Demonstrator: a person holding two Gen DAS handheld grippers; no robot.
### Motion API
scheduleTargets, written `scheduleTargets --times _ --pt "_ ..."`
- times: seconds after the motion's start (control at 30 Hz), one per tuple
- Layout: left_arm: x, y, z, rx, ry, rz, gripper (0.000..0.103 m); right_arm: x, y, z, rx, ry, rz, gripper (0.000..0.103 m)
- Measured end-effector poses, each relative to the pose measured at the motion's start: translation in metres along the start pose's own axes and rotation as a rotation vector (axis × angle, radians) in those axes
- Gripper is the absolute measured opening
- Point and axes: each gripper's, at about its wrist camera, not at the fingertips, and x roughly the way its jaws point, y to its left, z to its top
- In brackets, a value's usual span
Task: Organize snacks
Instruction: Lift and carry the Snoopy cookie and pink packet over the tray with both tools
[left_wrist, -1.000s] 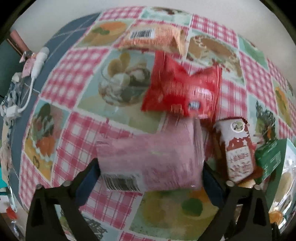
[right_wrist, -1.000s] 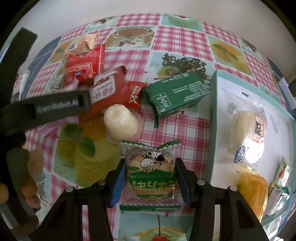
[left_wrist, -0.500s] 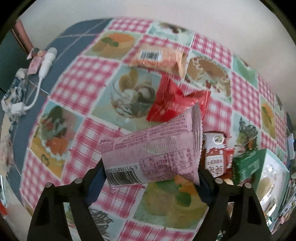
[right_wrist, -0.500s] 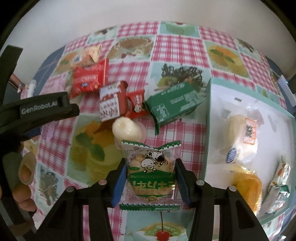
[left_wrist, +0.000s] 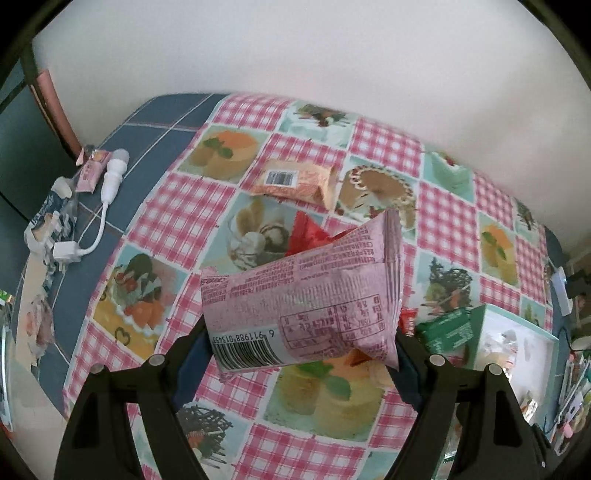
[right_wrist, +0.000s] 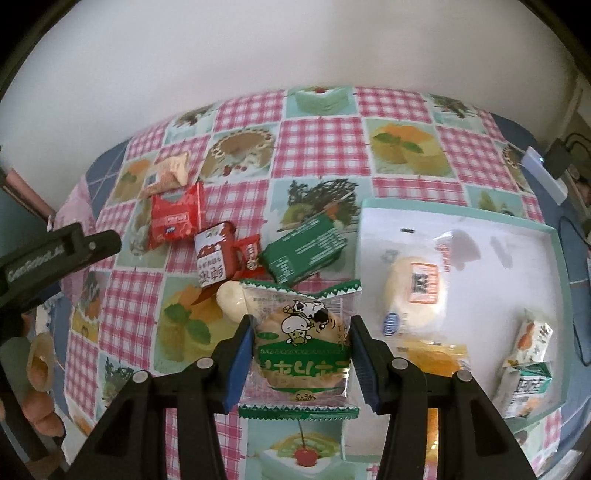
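Transfer step in hand: left gripper (left_wrist: 301, 343) clamps pink packet (left_wrist: 303, 295), right gripper (right_wrist: 301, 350) clamps green-trimmed cake packet (right_wrist: 301, 339), both clear of tablecloth. Next move, in my judgement, calls for carrying each over the teal tray (right_wrist: 554, 236) and releasing.

A patchwork oilcloth (left_wrist: 184, 218) of pink gingham and dessert pictures covers the counter. At the left of the left wrist frame a white charger with its cable (left_wrist: 107, 192) lies on blue checked cloth (left_wrist: 155, 129), beside what may be torn wrappers (left_wrist: 51, 221).
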Motion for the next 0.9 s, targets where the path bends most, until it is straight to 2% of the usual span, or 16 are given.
scheduleTargets --times 0.27,0.5,0.67,0.9 --pt "-0.020 -0.030 -0.005 0.044 -0.038 -0.027 0.085 -0.012 -0.035 0.009 0.083 -0.021 -0.006 0.053" --pt "-0.034 -0.075 -0.014 0.130 -0.058 -0.053 0.085 -0.024 -0.100 0.014 0.249 -0.028 -0.054 0.053" --pt "-0.037 -0.112 -0.026 0.200 -0.034 -0.113 0.085 -0.028 -0.147 0.008 0.377 -0.016 -0.065 0.053" --pt "-0.040 -0.156 -0.047 0.294 -0.027 -0.116 0.085 -0.036 -0.195 -0.002 0.493 -0.030 -0.095 0.053"
